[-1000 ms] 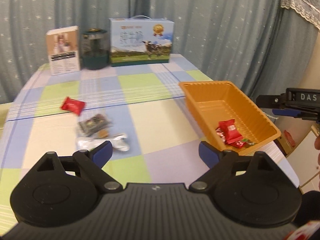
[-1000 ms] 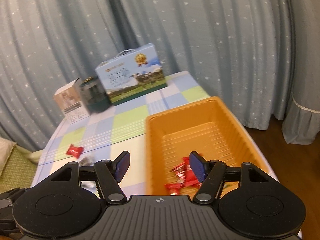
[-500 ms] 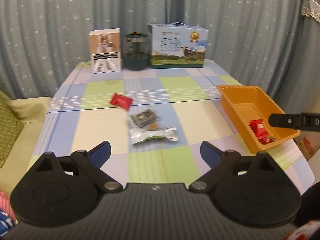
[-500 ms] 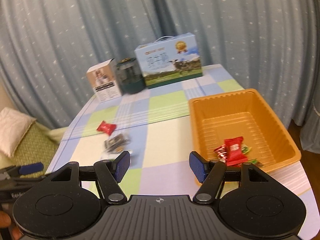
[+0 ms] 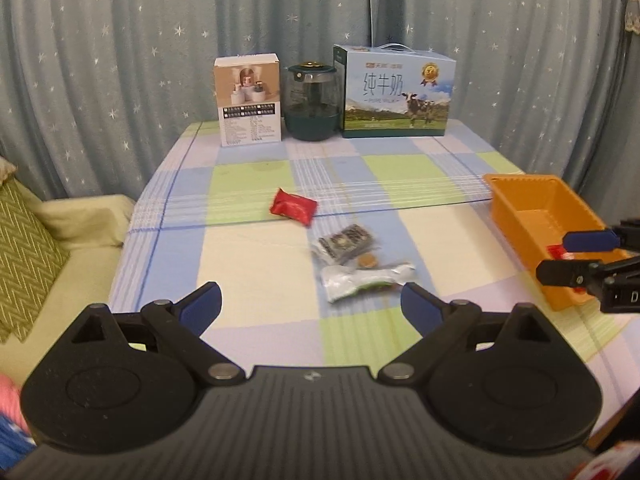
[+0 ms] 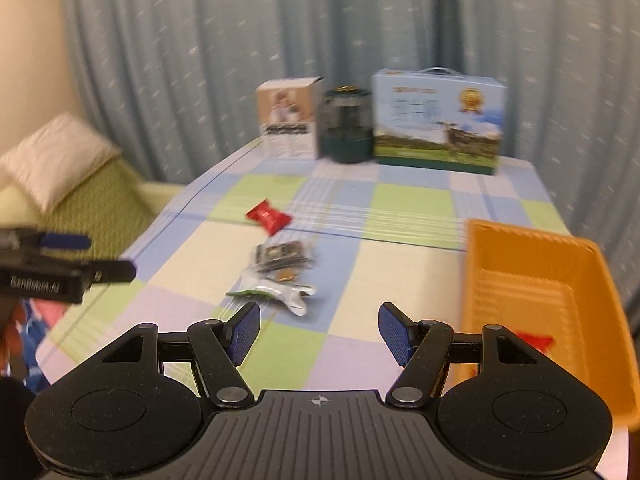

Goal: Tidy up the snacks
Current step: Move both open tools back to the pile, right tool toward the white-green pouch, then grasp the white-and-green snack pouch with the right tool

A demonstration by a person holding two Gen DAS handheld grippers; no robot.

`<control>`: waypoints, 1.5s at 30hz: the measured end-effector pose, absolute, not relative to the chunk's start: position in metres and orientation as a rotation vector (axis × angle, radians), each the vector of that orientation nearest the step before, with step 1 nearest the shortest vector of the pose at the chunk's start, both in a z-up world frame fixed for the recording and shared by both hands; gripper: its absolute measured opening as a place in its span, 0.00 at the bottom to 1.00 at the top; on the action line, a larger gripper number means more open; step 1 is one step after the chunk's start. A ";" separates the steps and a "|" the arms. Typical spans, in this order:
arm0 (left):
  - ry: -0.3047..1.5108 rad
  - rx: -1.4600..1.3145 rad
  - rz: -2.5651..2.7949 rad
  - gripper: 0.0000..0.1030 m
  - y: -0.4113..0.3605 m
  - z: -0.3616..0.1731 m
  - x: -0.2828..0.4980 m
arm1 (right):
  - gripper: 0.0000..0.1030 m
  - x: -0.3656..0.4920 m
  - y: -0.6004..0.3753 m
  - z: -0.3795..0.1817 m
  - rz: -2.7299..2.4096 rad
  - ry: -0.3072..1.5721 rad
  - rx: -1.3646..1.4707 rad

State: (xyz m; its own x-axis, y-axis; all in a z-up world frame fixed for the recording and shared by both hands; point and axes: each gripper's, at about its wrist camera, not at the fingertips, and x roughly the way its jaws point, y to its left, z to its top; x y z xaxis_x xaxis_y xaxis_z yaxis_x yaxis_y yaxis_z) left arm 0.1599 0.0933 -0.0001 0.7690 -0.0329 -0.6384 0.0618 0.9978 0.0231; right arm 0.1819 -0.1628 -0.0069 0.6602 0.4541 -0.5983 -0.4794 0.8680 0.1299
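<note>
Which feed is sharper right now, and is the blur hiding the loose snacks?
Left wrist view: sharp, milk box print legible, curtains bowed by fisheye. Right wrist view: motion-smeared, yet the red packet, dark packet and silver packet remain distinguishable.

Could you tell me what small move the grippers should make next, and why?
Probably ease the right gripper forward and down onto the silver packet. Its jaws stand open and empty, that packet lies nearest them, and three snacks are still loose on the tablecloth beside the orange bin.
</note>
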 end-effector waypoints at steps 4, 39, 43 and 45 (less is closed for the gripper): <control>0.685 0.055 -0.039 0.93 0.106 -0.016 0.178 | 0.64 0.204 -0.140 -0.027 0.621 0.668 -0.138; 0.727 0.109 -0.075 0.93 0.130 -0.101 0.236 | 0.27 0.274 -0.047 -0.125 0.807 0.751 -0.506; 0.728 0.101 -0.080 0.93 0.129 -0.101 0.235 | 0.27 0.279 -0.048 -0.123 0.773 0.767 -0.408; 0.732 0.100 -0.077 0.93 0.129 -0.101 0.236 | 0.27 0.281 -0.045 -0.122 0.756 0.756 -0.397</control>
State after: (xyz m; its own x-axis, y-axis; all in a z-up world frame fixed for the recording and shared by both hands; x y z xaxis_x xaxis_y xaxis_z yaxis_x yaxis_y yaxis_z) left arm 0.2356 0.1295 -0.1013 0.7413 -0.0348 -0.6703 0.1050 0.9924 0.0647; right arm 0.2809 -0.0447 -0.1221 0.4876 0.4680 -0.7371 -0.7372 0.6730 -0.0603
